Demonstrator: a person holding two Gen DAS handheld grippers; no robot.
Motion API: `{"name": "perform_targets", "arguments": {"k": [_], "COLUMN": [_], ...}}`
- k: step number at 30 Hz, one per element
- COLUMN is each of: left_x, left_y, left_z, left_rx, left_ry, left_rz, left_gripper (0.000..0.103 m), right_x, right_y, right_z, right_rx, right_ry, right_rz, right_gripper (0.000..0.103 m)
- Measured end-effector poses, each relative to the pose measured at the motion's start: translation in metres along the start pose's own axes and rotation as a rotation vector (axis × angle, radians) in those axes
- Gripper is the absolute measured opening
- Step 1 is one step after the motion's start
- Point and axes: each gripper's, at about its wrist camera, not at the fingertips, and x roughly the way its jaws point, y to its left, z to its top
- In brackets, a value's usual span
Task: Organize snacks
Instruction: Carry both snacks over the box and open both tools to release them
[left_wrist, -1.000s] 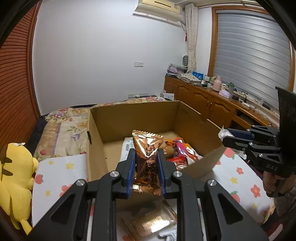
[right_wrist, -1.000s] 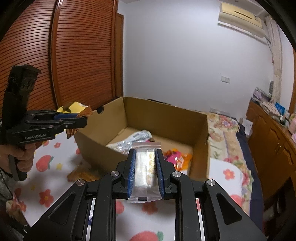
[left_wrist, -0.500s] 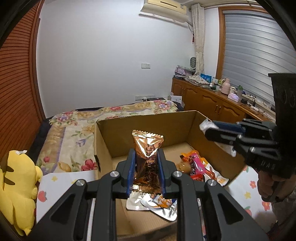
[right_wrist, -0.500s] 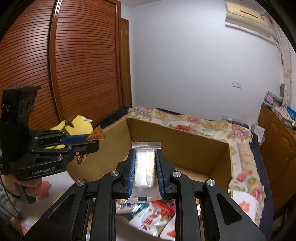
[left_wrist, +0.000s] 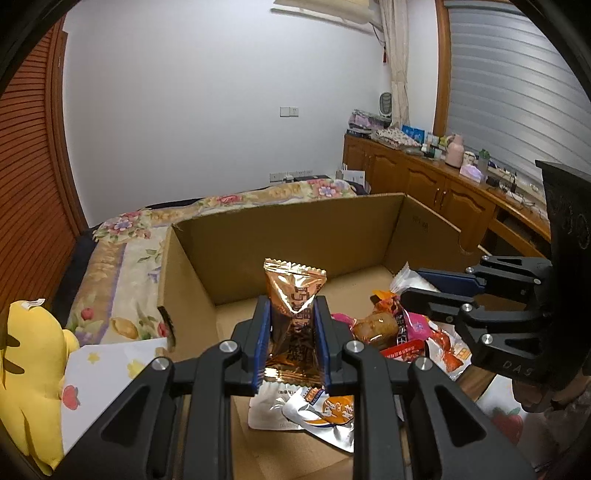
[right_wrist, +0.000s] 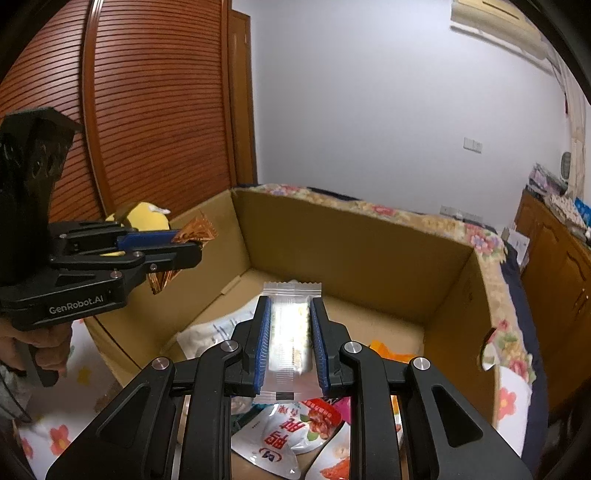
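Note:
My left gripper (left_wrist: 291, 308) is shut on a shiny copper-brown snack packet (left_wrist: 293, 295), held upright over the open cardboard box (left_wrist: 288, 218). My right gripper (right_wrist: 289, 308) is shut on a clear packet of pale biscuits (right_wrist: 290, 325), also above the box (right_wrist: 351, 236). On the box floor lie several snack packets: a silver and orange one (left_wrist: 325, 410), red and pink ones (left_wrist: 413, 332), and a white and red one (right_wrist: 291, 432). The right gripper (left_wrist: 417, 286) shows at the right of the left wrist view, the left gripper (right_wrist: 192, 242) at the left of the right wrist view.
The box sits on a bed with a white sheet (left_wrist: 96, 373) printed with fruit and a floral quilt (left_wrist: 125, 258) behind. A yellow plush toy (left_wrist: 29, 373) lies left of the box. Wooden cabinets (left_wrist: 424, 188) line the right wall, and a slatted wooden wardrobe (right_wrist: 147, 110) stands to the left.
Both grippers have moved forward from the near side of the box to over its inside, each keeping its packet. The packets on the box floor now lie right below them.

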Motion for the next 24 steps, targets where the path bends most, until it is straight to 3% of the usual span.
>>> {"name": "perform_targets", "arguments": {"k": [24], "left_x": [0.004], "left_y": [-0.003], "left_z": [-0.001], "left_rx": [0.01], "left_ry": [0.047], "left_rz": [0.024], "left_gripper": [0.022], "right_x": [0.004], "right_y": [-0.006], "right_z": [-0.012], "right_rx": [0.044], "right_ry": [0.023], "right_rz": [-0.009], "right_gripper": [0.021]}}
